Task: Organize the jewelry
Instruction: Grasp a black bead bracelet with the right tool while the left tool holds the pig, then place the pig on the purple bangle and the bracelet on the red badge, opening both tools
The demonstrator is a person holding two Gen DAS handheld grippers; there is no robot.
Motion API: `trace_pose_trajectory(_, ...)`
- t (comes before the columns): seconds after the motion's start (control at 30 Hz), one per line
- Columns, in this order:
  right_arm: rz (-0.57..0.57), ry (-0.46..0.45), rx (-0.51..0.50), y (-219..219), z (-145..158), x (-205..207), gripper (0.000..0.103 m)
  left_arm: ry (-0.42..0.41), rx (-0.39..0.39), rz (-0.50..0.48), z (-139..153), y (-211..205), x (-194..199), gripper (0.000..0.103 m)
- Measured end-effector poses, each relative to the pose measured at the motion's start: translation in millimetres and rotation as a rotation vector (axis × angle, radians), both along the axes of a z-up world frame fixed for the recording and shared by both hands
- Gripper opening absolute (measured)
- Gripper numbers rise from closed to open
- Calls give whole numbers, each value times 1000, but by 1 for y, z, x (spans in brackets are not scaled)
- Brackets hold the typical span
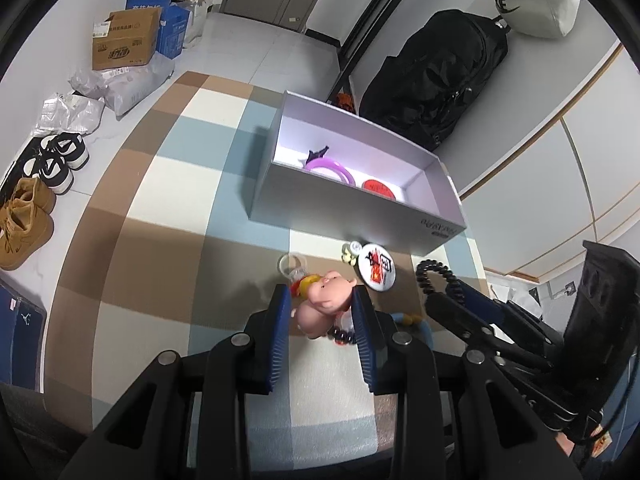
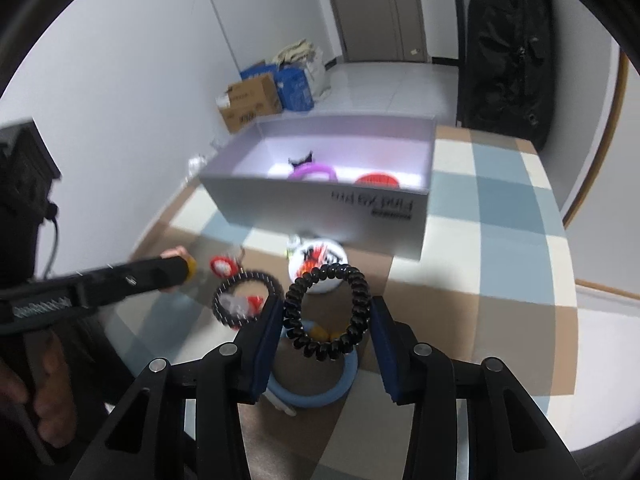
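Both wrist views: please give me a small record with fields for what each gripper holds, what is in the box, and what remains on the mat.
left gripper: around pink pig toy
right gripper: holding black coil hair tie
box: open; purple ring, red round item
on mat: round badge, blue ring, bead bracelet

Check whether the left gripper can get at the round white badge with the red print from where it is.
Probably, though not directly: the left gripper straddles the pink pig figure, which sits between its fingers. The round white badge lies beyond, uncovered, near the grey open box.
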State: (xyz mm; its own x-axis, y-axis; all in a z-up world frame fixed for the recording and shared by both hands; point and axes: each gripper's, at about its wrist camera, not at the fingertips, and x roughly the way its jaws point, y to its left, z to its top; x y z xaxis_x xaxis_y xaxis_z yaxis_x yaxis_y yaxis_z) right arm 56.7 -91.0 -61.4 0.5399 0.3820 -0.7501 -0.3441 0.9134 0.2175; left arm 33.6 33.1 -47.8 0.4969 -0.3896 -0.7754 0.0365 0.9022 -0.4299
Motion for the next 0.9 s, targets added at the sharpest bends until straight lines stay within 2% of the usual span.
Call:
trace_pose_trajectory(0.23,7,-40,59,-3,16,4,42,-49,56,7,12,-4,6,25)
trace_pose_trajectory(0.47,-6,-54,130,-9,34,22,42,-74,78,-1,27,-10,19,25)
trace_pose_trajectory(0.7,1,-74,147,-11,49,40,42,-103,87,-2,42,-14,42,26)
trace_pose_trajectory(0.9,34,-110,122,-2,58,59,42,-117,85,-15,46,-21,68,25)
